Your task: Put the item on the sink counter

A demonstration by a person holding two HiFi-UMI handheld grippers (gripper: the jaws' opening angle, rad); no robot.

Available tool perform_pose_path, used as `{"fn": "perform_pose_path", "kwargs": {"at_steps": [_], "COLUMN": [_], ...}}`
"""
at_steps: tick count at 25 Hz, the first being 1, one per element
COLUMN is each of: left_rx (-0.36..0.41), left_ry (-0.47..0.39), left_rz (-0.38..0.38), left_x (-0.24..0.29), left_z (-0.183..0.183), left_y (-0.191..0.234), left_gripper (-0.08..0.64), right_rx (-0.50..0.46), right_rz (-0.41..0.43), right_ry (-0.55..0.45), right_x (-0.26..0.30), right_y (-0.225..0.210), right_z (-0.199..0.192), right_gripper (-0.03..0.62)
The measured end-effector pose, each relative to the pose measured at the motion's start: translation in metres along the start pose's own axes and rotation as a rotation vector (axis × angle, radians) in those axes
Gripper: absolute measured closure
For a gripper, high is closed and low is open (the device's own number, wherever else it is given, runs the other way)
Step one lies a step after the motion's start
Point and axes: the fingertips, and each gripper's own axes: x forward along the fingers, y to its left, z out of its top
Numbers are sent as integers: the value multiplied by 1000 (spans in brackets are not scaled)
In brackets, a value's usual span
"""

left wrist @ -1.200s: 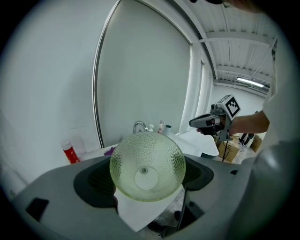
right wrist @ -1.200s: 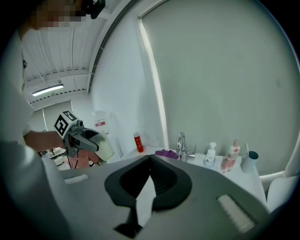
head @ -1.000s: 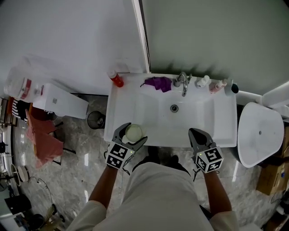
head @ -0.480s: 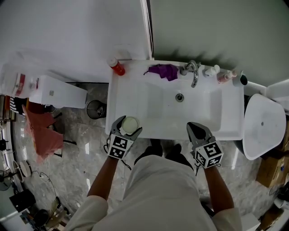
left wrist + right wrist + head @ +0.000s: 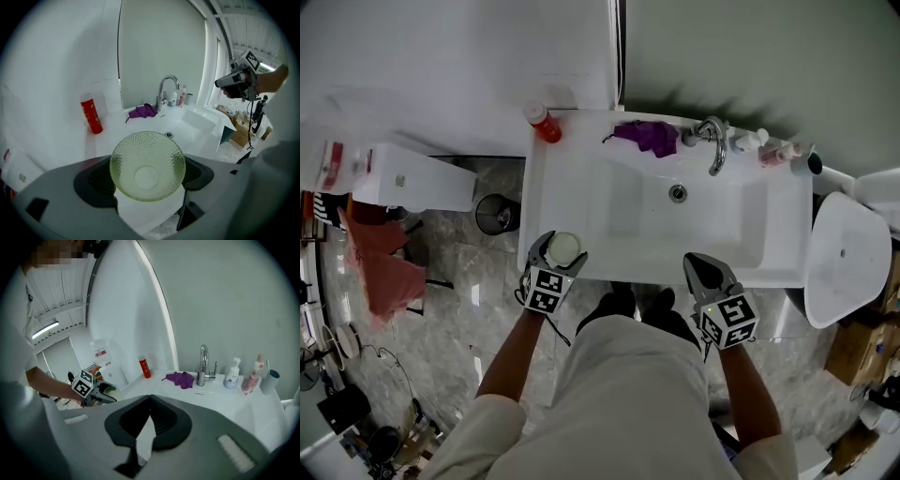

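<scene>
The left claw [image 5: 558, 253] grips a green glass bowl [image 5: 147, 165], one jaw on each side of it. The bowl is at the front left corner of the white sink surface [image 5: 577, 192]; whether it touches the surface cannot be told. The right claw [image 5: 150, 398] is closed and empty, near the front edge on the right. A red bottle [image 5: 543, 123], a purple cloth [image 5: 644, 136] and the faucet [image 5: 712, 142] stand at the back.

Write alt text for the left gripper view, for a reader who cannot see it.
A pebbled green glass bowl is held between the jaws of the left gripper, in front of a white sink. Further back are a red bottle at left, a purple cloth and a chrome tap; the right gripper, in a hand, shows at upper right.
</scene>
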Motion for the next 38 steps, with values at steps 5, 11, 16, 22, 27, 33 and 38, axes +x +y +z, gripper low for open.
{"fn": "perform_pose_path", "kwargs": {"at_steps": [5, 11, 16, 22, 27, 33, 38], "left_rx": [-11, -30, -41, -45, -52, -49, -45], "left_ry": [19, 37, 40, 39, 40, 24, 40], "left_rz": [17, 18, 25, 27, 31, 22, 40], "left_x": [15, 31, 42, 51, 57, 59, 60], "left_z": [-22, -40, -49, -57, -62, -59, -59], "left_y": [10, 12, 17, 20, 25, 25, 27], "left_gripper": [166, 166, 166, 166, 166, 164, 157], "right_rx": [2, 13, 28, 31, 31, 29, 21], "right_rz": [-3, -11, -9, -9, -11, -21, -24], "right_ry": [15, 36, 55, 68, 73, 81, 83], "right_x": [6, 8, 13, 18, 22, 25, 26], "right_y": [2, 4, 6, 10, 11, 8, 7], "right_z": [-5, -15, -22, -26, -24, -23, -21], "right_gripper": [581, 581, 581, 581, 581, 581, 581]}}
